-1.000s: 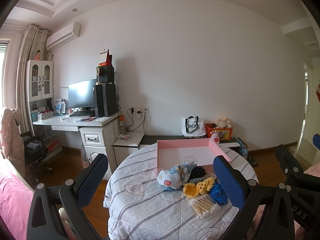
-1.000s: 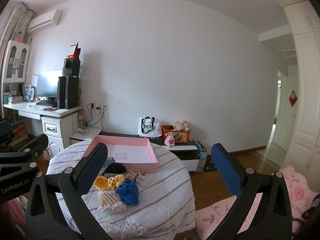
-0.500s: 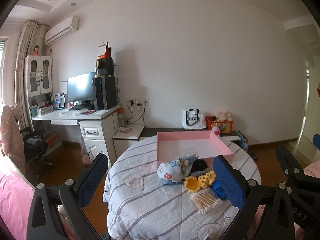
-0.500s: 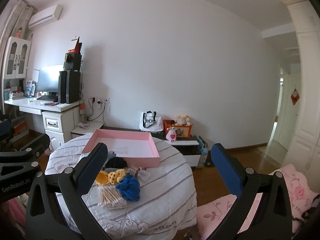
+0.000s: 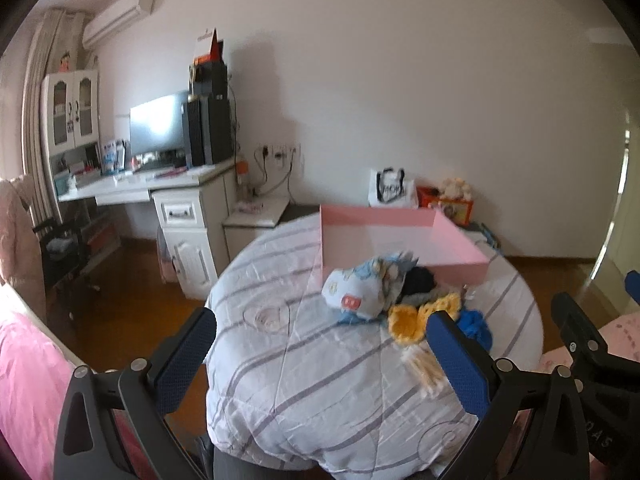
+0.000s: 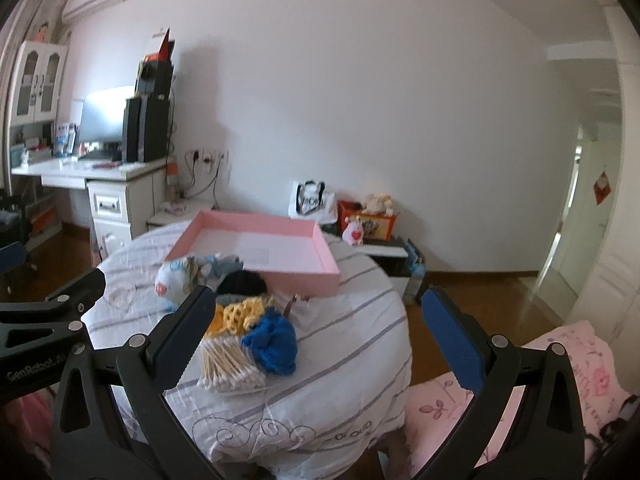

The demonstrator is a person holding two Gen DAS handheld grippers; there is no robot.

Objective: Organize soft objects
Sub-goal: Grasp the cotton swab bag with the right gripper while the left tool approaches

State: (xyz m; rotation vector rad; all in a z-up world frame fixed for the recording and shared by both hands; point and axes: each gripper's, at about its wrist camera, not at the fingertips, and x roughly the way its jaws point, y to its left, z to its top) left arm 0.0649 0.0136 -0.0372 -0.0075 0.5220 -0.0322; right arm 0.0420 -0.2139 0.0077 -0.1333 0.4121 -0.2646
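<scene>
A pile of soft things lies on the round table with a striped cloth in front of a pink tray: a light blue printed cloth, a black item, a yellow crochet piece, a blue knit piece and a bundle of cotton swabs. My left gripper is open and empty, near the table's front. My right gripper is open and empty, to the right of the pile. The tray looks empty.
A white desk with monitor and speakers stands at the back left. A chair is at the left. A low shelf with a bag and toys is behind the table. Pink bedding lies at the right.
Both grippers have tilted down and moved closer to the table. The pile and tray now appear larger and lower in both views. Nothing was picked up.
</scene>
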